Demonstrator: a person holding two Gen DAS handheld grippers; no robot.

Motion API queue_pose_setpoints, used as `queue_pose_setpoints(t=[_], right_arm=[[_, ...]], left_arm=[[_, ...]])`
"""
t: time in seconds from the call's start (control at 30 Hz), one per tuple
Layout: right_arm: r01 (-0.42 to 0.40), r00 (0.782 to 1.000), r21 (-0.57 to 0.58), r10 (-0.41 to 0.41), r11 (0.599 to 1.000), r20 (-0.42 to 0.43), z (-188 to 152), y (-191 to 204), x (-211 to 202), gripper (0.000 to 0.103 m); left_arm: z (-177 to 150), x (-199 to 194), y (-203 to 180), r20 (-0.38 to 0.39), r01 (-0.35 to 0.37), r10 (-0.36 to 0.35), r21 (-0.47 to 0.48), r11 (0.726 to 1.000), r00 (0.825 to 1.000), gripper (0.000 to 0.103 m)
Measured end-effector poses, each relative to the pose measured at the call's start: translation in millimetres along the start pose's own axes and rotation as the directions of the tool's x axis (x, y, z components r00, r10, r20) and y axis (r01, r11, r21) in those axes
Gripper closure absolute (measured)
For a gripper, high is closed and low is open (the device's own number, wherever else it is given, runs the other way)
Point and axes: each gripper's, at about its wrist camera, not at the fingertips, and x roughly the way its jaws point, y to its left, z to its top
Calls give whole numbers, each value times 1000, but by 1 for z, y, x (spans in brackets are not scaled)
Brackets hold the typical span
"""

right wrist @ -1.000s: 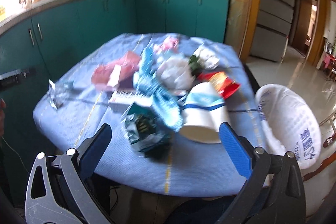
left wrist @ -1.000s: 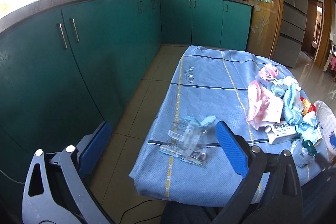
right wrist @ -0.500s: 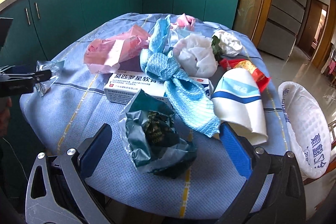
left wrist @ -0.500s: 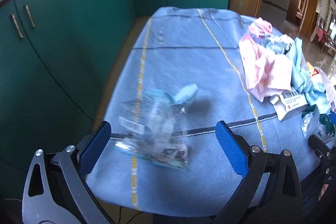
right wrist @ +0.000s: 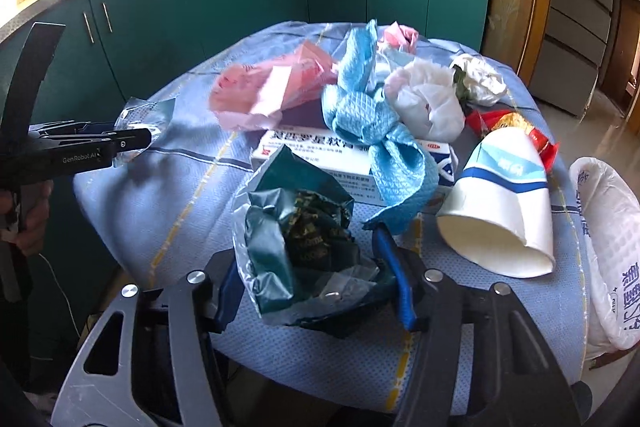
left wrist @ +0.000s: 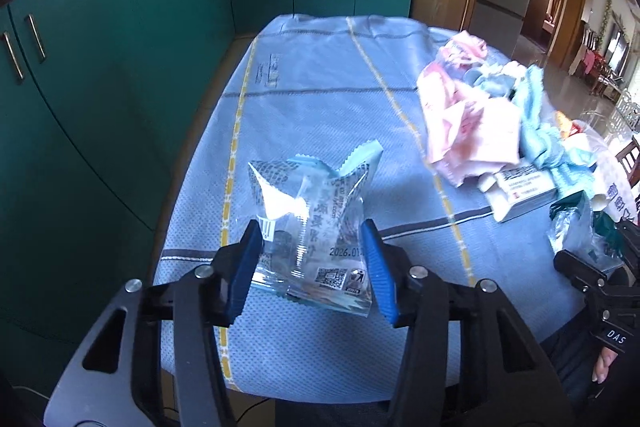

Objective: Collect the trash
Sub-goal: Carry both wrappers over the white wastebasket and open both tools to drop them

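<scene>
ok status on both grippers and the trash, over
Left gripper closing on clear wrapper. Right gripper closing on dark green wrapper. Blue cloth drapes by right finger; pile remains.

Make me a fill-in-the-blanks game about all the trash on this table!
1. The left tongs are closing around a ____ plastic wrapper.
2. The right tongs are closing around a crumpled dark ____ foil bag.
3. The paper cup lies on its ____ on the blue tablecloth.
4. A light blue cloth is draped over a white medicine ____.

Missing words: clear; green; side; box
</scene>
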Motion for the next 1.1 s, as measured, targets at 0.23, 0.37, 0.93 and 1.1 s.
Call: queue_pose_setpoints(t=[0.23,0.37,0.93,1.1], right_arm=[[-65,995,25,63,998,78,17,-8,-35,44],[-108,986,28,104,994,127,43,-26,-55,44],[329,906,336,-396,883,153,50,-273,-85,44],[400,910,433,-408,808,-79,2,-326,-62,43]], left_arm=[[10,-27,-15,69,14,-15,21,1000,998,51],[22,-42,-26,112,35,-39,33,999,993,51],[92,-61,-231,208,216,-289,316,924,934,51],[88,-36,-320,125,328,-409,413,850,904,51]])
